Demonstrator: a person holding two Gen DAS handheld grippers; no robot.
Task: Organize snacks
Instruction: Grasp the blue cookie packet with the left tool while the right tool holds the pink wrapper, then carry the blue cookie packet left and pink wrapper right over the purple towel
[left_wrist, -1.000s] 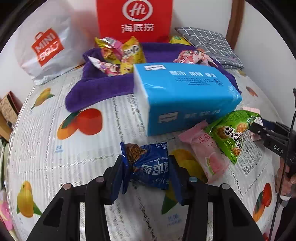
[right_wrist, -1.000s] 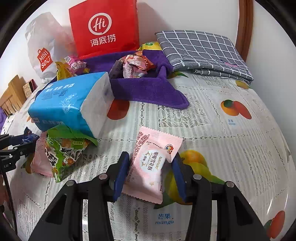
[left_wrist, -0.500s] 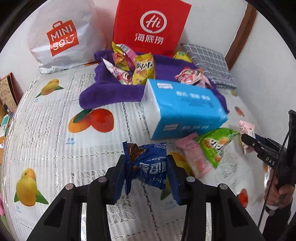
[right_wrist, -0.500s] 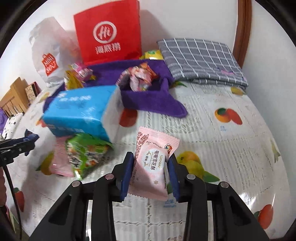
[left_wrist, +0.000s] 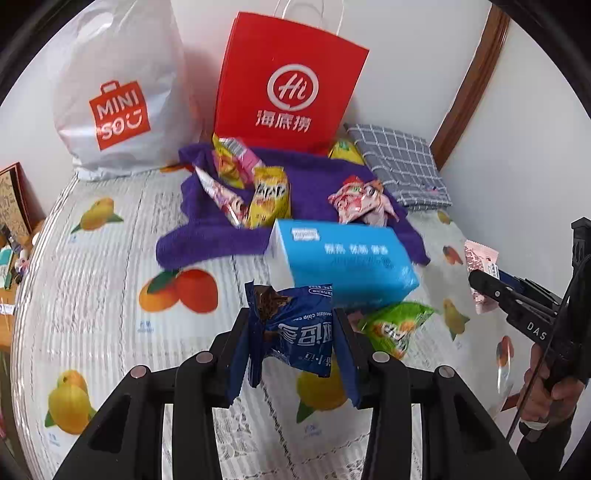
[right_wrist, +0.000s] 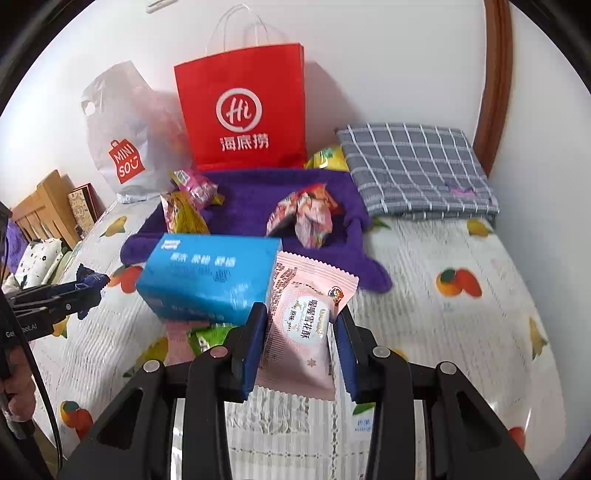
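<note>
Left claw (left_wrist: 291, 325) pinching blue snack packet (left_wrist: 299, 332), right claw (right_wrist: 301, 332) pinching pink snack packet (right_wrist: 303, 325), wooden furniture (right_wrist: 44, 214) in right view only

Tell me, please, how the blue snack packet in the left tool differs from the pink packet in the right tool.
The blue snack packet is dark blue and crumpled, with a ragged top; the pink packet is pale pink, flat and smooth, with a white oval label. The blue one sits slanted between the left tool pads, while the pink one stands nearly upright in the right tool. Both are clamped at their sides and lifted clear of the fruit-print tablecloth.
</note>
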